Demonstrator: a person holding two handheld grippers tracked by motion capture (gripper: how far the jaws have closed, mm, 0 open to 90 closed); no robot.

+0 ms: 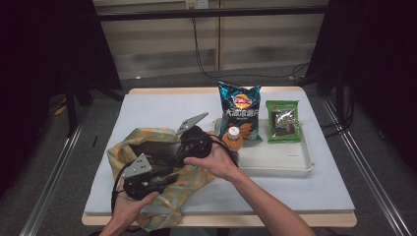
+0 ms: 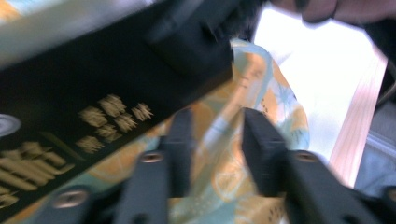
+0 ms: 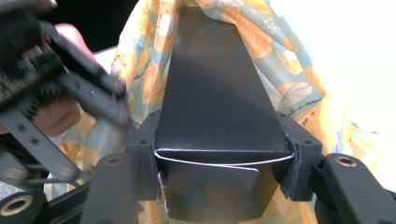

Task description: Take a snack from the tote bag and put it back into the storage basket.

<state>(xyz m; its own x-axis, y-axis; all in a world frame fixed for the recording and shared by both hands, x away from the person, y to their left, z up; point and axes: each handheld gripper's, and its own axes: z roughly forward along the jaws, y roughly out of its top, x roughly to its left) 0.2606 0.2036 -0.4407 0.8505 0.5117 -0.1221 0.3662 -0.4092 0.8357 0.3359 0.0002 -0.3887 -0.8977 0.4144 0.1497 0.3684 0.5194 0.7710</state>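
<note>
A long black box [image 3: 215, 93] is clamped at its near end by my right gripper [image 3: 224, 154], and its far end reaches into the mouth of an orange-and-teal patterned cloth bag [image 3: 280, 60]. In the high view the bag [image 1: 189, 184] lies at the table's front left, with the box [image 1: 152, 149] and my right gripper [image 1: 169, 147] over it. My left gripper [image 2: 217, 140] has a fold of the bag's cloth [image 2: 280, 102] between its jaws, just under the box [image 2: 93, 93], which carries gold lettering. In the high view my left gripper [image 1: 174, 176] sits at the bag's near side.
A white tray [image 1: 295, 164] at the right holds a blue chip bag [image 1: 241, 110], a green snack packet [image 1: 283, 120] and an orange bottle with a white cap [image 1: 233, 137], close to my right hand. The pale mat [image 1: 162, 105] is bare behind the bag.
</note>
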